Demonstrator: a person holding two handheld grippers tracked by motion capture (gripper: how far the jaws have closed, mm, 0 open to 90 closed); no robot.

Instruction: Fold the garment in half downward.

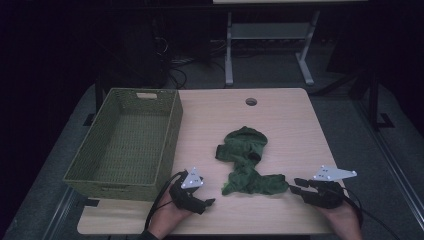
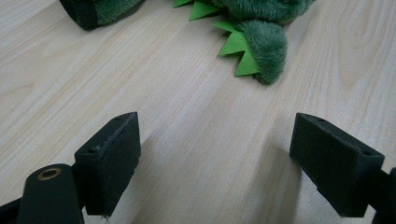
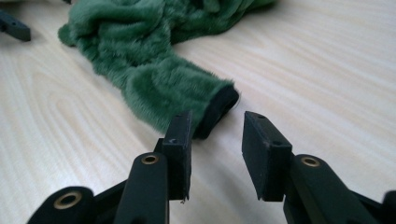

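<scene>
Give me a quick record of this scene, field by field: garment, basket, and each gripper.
garment: green plush costume, crumpled mid-table, felt spikes on one end
basket: green woven basket, left side of table, nothing visible inside
left gripper: open, nothing between fingers, short of the costume
right gripper: open, fingers at the black-lined cuff, not gripping it

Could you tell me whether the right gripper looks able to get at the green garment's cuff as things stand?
Probably yes. The right gripper has its jaws apart, just short of the dark cuff of the garment, which lies flat on the table; nothing stands between them.
</scene>
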